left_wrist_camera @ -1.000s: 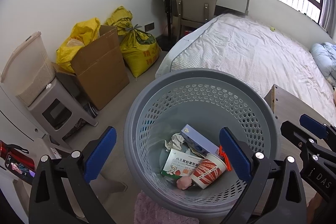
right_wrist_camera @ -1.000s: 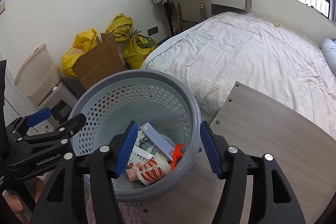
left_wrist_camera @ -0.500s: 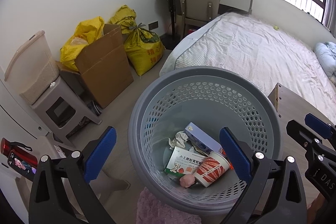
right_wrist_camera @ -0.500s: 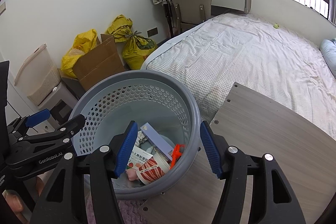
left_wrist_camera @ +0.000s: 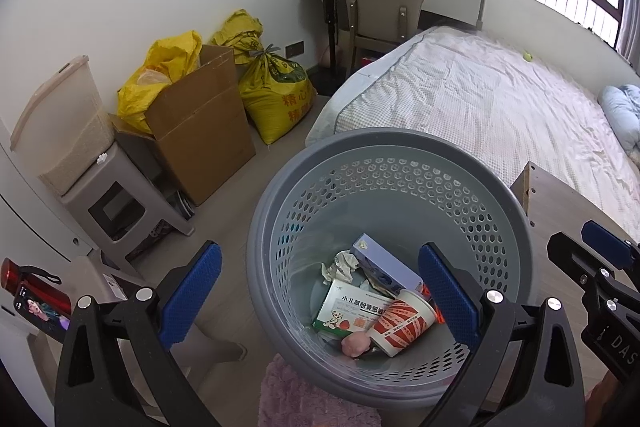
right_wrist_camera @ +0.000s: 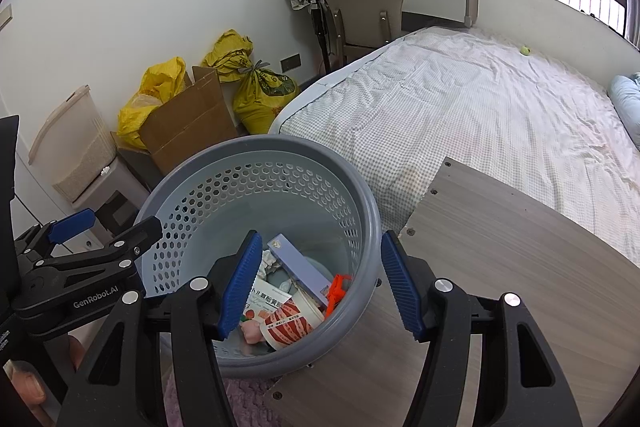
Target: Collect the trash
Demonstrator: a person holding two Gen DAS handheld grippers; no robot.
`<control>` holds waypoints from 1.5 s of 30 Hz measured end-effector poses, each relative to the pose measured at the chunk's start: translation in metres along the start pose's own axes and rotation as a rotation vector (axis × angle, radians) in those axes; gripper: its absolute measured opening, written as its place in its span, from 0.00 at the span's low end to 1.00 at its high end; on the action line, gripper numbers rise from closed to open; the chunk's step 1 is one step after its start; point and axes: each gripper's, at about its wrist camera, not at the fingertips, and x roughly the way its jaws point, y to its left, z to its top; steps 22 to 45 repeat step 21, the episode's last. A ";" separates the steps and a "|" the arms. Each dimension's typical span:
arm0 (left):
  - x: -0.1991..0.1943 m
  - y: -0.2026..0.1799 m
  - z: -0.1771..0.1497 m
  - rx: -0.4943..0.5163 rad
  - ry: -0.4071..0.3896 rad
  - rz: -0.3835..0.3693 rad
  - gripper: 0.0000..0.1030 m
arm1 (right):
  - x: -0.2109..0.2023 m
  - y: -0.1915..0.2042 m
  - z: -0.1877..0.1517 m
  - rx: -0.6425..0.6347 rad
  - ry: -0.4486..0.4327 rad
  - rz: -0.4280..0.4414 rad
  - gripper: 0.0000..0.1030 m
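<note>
Bed (right_wrist_camera: 500, 115) and wooden board (right_wrist_camera: 500, 267) being shown best by right view; boxes and yellow bags (left_wrist_camera: 276, 95) being shown closer by left view. Grey basket (left_wrist_camera: 516, 227) being seen lower and further right in left view than a second ago: left gripper (left_wrist_camera: 320, 291) being drawn back, so drop-off being judged done. Trash being held in basket: cup (left_wrist_camera: 400, 323), medicine box (left_wrist_camera: 352, 311). Both grippers being kept wide, empty; right gripper (right_wrist_camera: 320, 287) being straddled over rim
</note>
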 end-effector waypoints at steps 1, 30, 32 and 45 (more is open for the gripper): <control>0.000 0.000 0.001 0.000 -0.001 0.001 0.94 | 0.000 0.000 0.000 0.000 0.000 0.000 0.58; 0.001 0.000 0.000 0.004 0.000 0.006 0.94 | 0.000 0.000 -0.001 0.000 -0.001 0.000 0.58; 0.001 0.000 0.000 0.004 0.000 0.006 0.94 | 0.000 0.000 -0.001 0.000 -0.001 0.000 0.58; 0.001 0.000 0.000 0.004 0.000 0.006 0.94 | 0.000 0.000 -0.001 0.000 -0.001 0.000 0.58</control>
